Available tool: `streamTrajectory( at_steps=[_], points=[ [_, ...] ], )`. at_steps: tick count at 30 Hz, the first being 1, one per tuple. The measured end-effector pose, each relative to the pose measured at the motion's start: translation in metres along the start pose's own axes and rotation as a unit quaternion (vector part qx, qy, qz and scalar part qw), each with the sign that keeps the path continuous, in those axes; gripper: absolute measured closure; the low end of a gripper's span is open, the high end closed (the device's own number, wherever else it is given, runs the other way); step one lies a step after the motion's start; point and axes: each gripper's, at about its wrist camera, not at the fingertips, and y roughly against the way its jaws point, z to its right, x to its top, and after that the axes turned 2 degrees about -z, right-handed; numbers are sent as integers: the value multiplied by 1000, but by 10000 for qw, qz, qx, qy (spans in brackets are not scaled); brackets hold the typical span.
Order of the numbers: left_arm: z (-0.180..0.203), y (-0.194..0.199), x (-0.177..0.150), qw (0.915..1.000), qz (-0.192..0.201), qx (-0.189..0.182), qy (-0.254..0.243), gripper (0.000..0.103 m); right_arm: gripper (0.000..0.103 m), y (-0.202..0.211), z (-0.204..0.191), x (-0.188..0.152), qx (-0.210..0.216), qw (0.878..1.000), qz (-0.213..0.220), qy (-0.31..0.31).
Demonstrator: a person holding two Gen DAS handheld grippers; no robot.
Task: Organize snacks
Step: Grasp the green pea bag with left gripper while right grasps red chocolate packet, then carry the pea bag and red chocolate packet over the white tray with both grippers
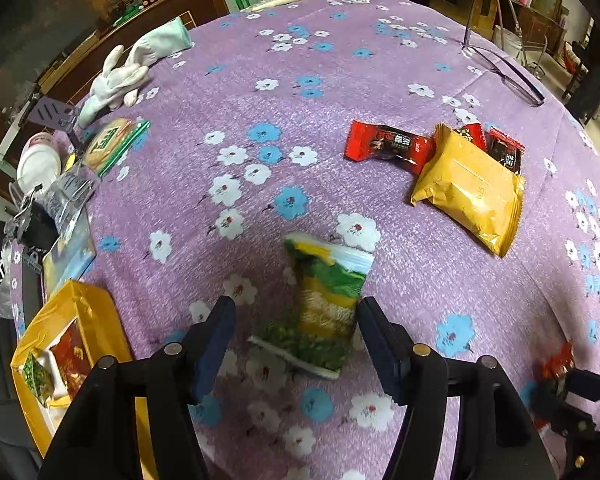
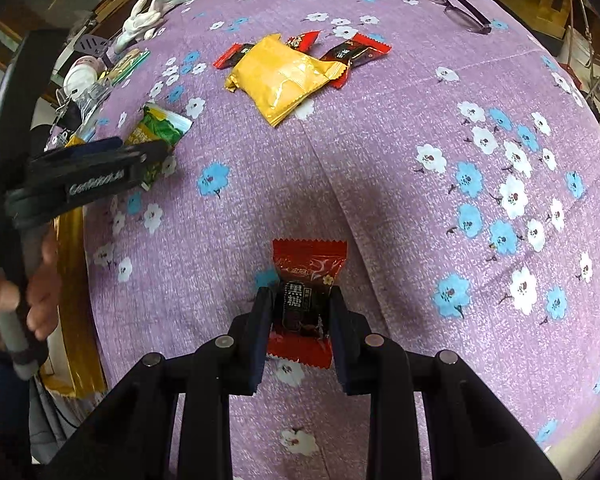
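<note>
A green and yellow snack packet (image 1: 322, 304) lies on the purple flowered tablecloth (image 1: 300, 112) between the fingers of my left gripper (image 1: 296, 320), which is open around it. The packet also shows in the right wrist view (image 2: 160, 132), next to the left gripper (image 2: 100, 168). My right gripper (image 2: 300, 316) is shut on a red and black candy (image 2: 306, 304), held just above the cloth. A yellow packet (image 1: 468, 188) lies over red candies (image 1: 384, 146) further back; it also shows in the right wrist view (image 2: 280, 76). A yellow box (image 1: 60, 344) with snacks inside sits at the table's left edge.
White gloves (image 1: 120, 76), a cracker packet (image 1: 112, 144), a white tub (image 1: 40, 160) and clear bags (image 1: 66, 196) crowd the left edge. Glasses (image 1: 500, 72) lie at the far right. My right gripper shows at the lower right of the left wrist view (image 1: 572, 384).
</note>
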Motion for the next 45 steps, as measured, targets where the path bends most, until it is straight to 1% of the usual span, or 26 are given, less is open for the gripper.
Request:
streamTrajectory(
  at_steps=[1, 3, 5, 9, 10, 12, 15, 18, 23, 28, 31, 37, 45],
  points=[
    [1, -3, 0, 10000, 1, 19, -18, 36, 77, -1, -1, 0, 3, 10000, 0, 13],
    [1, -4, -1, 9999, 170, -15, 17, 36, 77, 0, -1, 0, -12, 10000, -2, 52],
    [0, -3, -2, 9998, 205, -39, 65, 37, 77, 0, -2, 0, -41, 9999, -3, 93],
    [4, -1, -5, 9996, 260, -110, 62, 51, 77, -2, -3, 2, -51, 9999, 1, 105],
    [6, 0, -8, 9996, 278, -89, 43, 52, 77, -2, -4, 2, -58, 9999, 2, 108],
    [11, 3, -13, 9995, 322, -24, 0, 53, 77, -3, -6, 4, -71, 9999, 5, 110],
    [16, 8, -23, 9996, 282, -79, 55, 55, 77, -4, -5, 5, -53, 10000, 10, 78],
    [23, 13, -35, 9995, 219, -194, 100, 55, 77, -4, -5, 5, -38, 10000, 18, 38],
    [41, 25, -59, 9988, 154, -463, -34, 56, 77, -3, -4, 6, -21, 10000, 38, -27],
    [45, 35, -75, 9976, 167, -667, -34, 56, 77, -1, -3, 6, 17, 9999, 87, -54],
    [43, 45, -78, 9972, 266, -705, -7, 56, 77, 2, -4, 7, 37, 9999, 133, -46],
    [27, 57, -79, 9971, 387, -642, 157, 56, 77, 5, -14, 10, 129, 9997, 207, 17],
    [-5, 66, -86, 9958, 484, -567, 524, 56, 77, 1, -45, 18, 262, 9990, 218, 303]
  ],
)
